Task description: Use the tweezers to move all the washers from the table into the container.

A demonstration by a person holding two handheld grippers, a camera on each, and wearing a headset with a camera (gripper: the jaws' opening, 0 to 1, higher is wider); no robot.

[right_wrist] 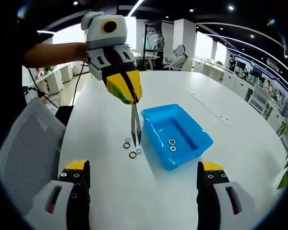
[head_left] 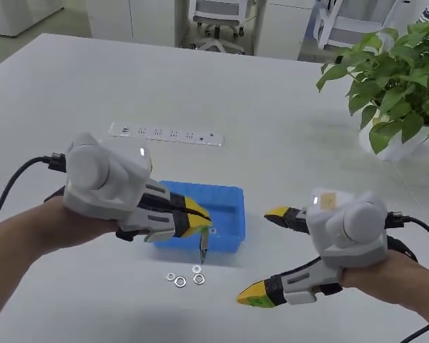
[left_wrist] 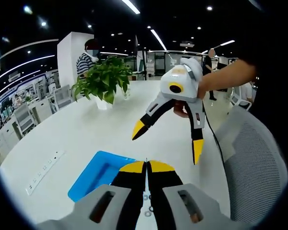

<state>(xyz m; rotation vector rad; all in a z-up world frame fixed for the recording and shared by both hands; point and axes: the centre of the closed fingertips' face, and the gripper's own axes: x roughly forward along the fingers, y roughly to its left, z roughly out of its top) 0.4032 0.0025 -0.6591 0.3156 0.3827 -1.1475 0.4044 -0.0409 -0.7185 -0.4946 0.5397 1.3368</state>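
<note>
Tweezers (right_wrist: 135, 123) clamped in left tool (right_wrist: 129, 93) | right tool (head_left: 263, 256) apart | tips perhaps touching washers (right_wrist: 132, 149), hard to tell

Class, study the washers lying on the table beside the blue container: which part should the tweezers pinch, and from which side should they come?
Pinch the rim of one washer, with one tip of the tweezers through its hole and the other outside, coming down from above. It lies flat on the table, so its thin edge probably offers little to pinch from the side.

White table (head_left: 200, 86) bears blue container (head_left: 232, 214), loose washers (head_left: 180, 281), power strip (head_left: 166, 133), potted plant (head_left: 397, 86).
</note>
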